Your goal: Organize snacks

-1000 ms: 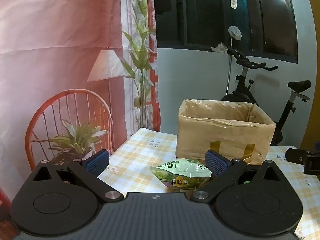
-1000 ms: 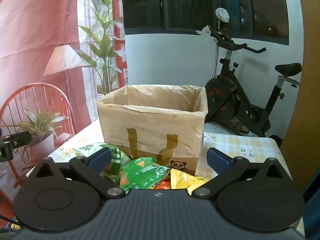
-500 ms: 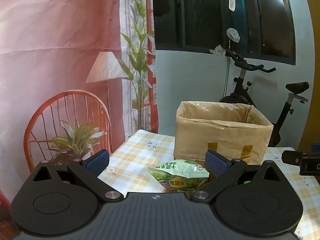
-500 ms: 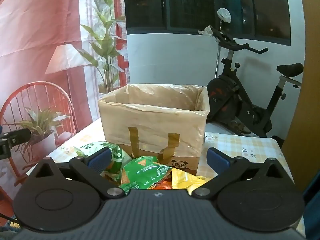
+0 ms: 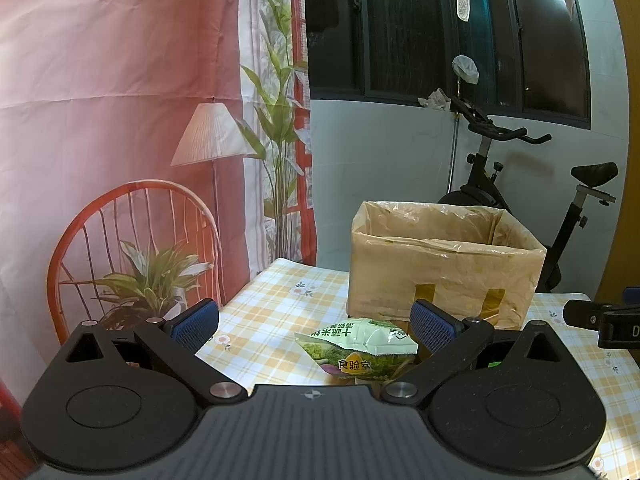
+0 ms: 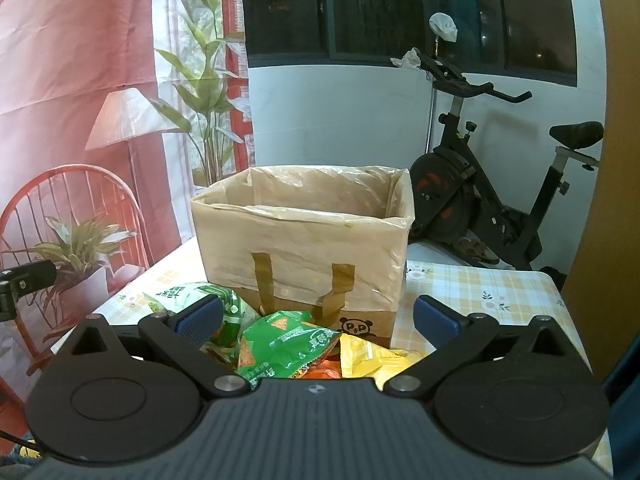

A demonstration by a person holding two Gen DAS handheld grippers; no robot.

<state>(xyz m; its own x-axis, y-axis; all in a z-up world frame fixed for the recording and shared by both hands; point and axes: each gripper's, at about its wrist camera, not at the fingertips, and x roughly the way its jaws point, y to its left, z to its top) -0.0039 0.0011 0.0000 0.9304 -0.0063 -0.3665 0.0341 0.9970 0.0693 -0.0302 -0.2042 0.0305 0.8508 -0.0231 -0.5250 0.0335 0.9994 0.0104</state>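
We hold both grippers over the checked tablecloth [image 5: 280, 312] with nothing taken up yet: the left gripper [image 5: 314, 322] has its jaws spread wide and empty, and the right gripper [image 6: 316, 318] likewise stands released with no packet between its pads. The step in hand, as we judge it, is picking a first snack for the paper bag [image 6: 304, 248]. To do it well we should lower one gripper squarely over a single packet, pinch a crimped edge or a flat corner rather than the puffed middle, and lift clear of the bag's rim before letting go, since the plastic liner looks loose and could catch. In the left wrist view the pale green packet [image 5: 356, 342] lies at about 5 o'clock of the bag, just in front of it, between our left fingers. In the right wrist view the snacks are piled at the bag's 6 o'clock: a bright green chip packet [image 6: 284, 340], a yellow packet [image 6: 368, 360] at its 3 o'clock, and the pale green one at 9 o'clock. The bag stands upright and open; we see only liner inside, and its bottom is hidden.
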